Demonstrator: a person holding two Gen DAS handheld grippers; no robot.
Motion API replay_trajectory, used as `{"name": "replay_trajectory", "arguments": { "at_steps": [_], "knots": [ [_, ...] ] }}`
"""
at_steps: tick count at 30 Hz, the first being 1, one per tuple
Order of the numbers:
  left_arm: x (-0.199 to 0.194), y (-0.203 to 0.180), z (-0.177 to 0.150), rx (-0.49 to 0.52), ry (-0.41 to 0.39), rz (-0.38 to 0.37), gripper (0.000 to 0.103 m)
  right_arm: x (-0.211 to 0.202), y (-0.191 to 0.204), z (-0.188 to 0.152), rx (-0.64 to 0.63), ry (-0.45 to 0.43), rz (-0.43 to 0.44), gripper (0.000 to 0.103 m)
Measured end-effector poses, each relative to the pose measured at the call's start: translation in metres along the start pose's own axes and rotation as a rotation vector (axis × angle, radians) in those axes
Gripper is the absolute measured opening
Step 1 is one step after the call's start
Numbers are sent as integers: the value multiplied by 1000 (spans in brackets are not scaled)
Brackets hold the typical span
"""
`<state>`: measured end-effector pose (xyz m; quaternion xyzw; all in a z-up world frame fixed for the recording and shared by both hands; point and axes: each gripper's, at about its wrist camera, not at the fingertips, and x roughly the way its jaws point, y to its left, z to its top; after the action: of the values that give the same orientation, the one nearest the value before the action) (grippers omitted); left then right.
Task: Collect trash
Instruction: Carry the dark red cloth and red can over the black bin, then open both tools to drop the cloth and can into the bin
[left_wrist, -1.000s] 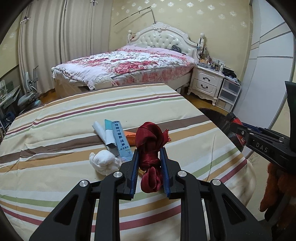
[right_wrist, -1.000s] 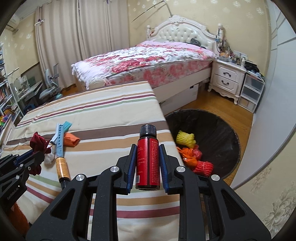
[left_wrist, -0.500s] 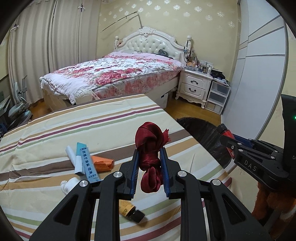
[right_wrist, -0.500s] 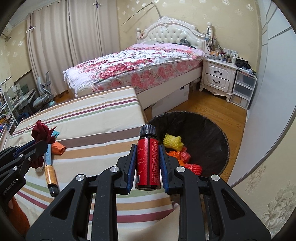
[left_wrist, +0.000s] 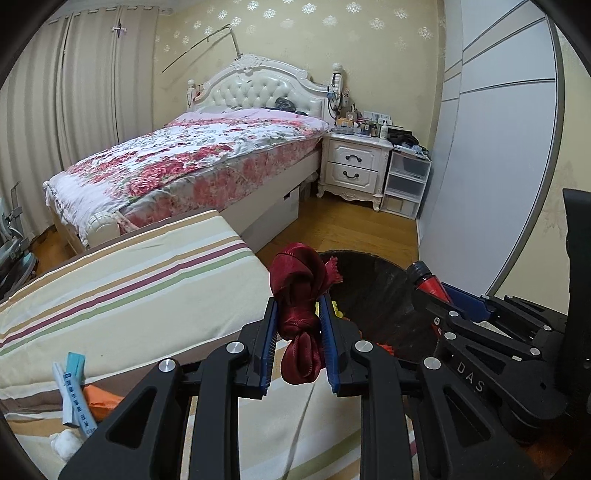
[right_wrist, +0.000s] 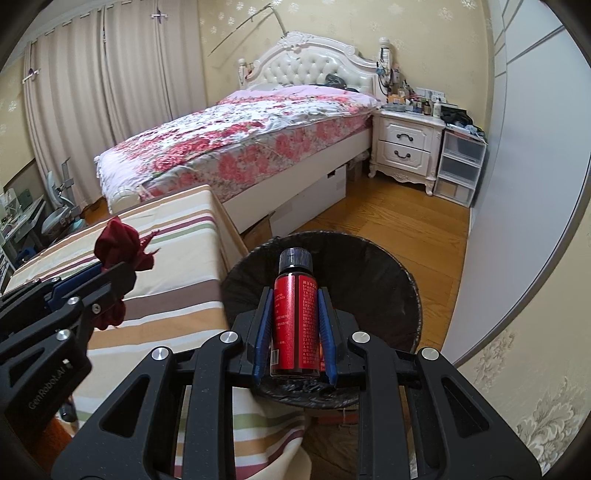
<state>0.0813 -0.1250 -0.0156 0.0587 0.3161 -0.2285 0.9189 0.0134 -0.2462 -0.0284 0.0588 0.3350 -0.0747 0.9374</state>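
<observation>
My left gripper (left_wrist: 297, 306) is shut on a knotted dark red cloth (left_wrist: 299, 295), held above the right edge of the striped table, beside the black-lined bin (left_wrist: 376, 291). The cloth also shows in the right wrist view (right_wrist: 122, 243). My right gripper (right_wrist: 295, 306) is shut on a red bottle with a black cap (right_wrist: 294, 314), held upright over the bin (right_wrist: 373, 273). The bottle and right gripper also show at the right of the left wrist view (left_wrist: 428, 280).
On the striped table (left_wrist: 129, 280) lie a blue box (left_wrist: 75, 391), an orange scrap (left_wrist: 99, 400) and a white wad (left_wrist: 64, 445). Behind stand a floral bed (left_wrist: 207, 162), a white nightstand (left_wrist: 354, 166) and plastic drawers (left_wrist: 404, 184).
Both grippers have swung right from over the table toward the bin, each still holding its item. The bottle now hangs over the bin and the cloth is at the table's edge.
</observation>
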Motion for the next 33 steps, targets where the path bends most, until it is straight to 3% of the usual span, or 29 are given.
{"name": "replay_trajectory", "arguments": {
  "at_steps": [14, 16, 20, 22, 24, 27, 33],
  "knots": [
    [72, -21, 9, 43, 86, 33, 23, 45, -35, 6, 68, 50, -39, 23],
    [78, -20, 10, 42, 91, 41, 27, 49, -38, 6, 71, 55, -39, 24],
    [81, -17, 9, 36, 92, 64, 54, 56, -42, 4, 83, 57, -55, 34],
    [80, -14, 8, 21, 94, 65, 57, 57, -43, 3, 88, 56, -65, 38],
    [80, -12, 8, 6, 97, 72, 67, 58, -44, 3, 91, 54, -71, 39],
    [74, -6, 9, -11, 85, 84, 71, 54, -45, 2, 96, 47, -84, 48],
    [57, 7, 8, -18, 71, 144, 76, 42, -38, 2, 96, 30, -81, 54]
  ]
}}
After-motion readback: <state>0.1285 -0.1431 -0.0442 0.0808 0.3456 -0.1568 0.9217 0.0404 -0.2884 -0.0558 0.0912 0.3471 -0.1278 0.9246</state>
